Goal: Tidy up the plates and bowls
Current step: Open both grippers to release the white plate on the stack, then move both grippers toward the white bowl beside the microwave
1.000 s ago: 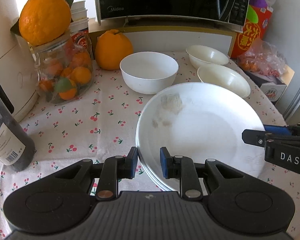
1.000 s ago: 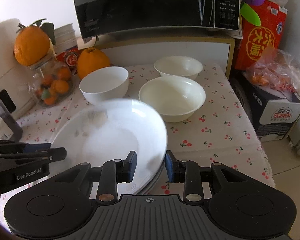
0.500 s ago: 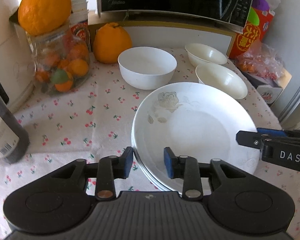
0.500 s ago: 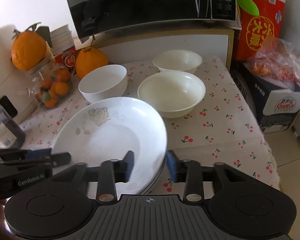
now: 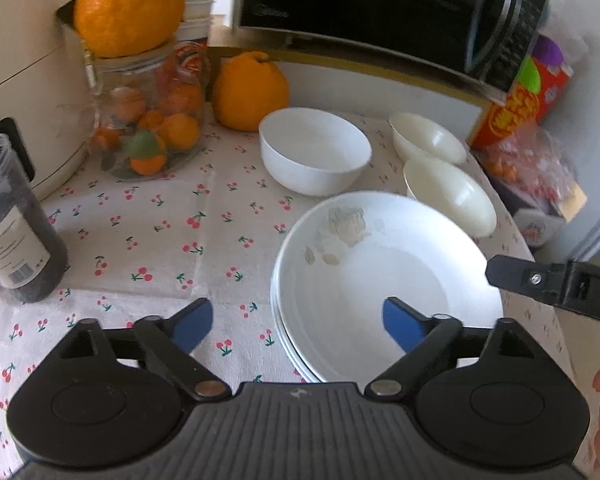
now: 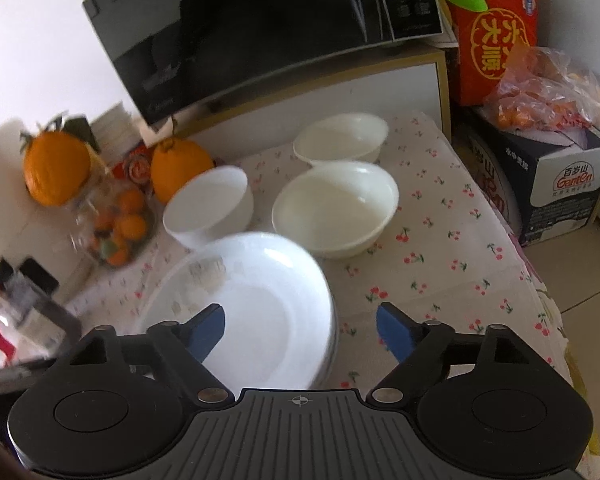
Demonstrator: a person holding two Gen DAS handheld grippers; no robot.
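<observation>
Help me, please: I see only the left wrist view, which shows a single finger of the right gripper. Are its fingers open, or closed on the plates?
Observer: The right gripper is open. Its fingers have just been opening, and the rim of the plate stack shows between them with neither pressing on it.
Operator: What is under the bag to the right of the table?
Observer: A dark box printed "Ganten". The bag of oranges rests on top of it.
</observation>
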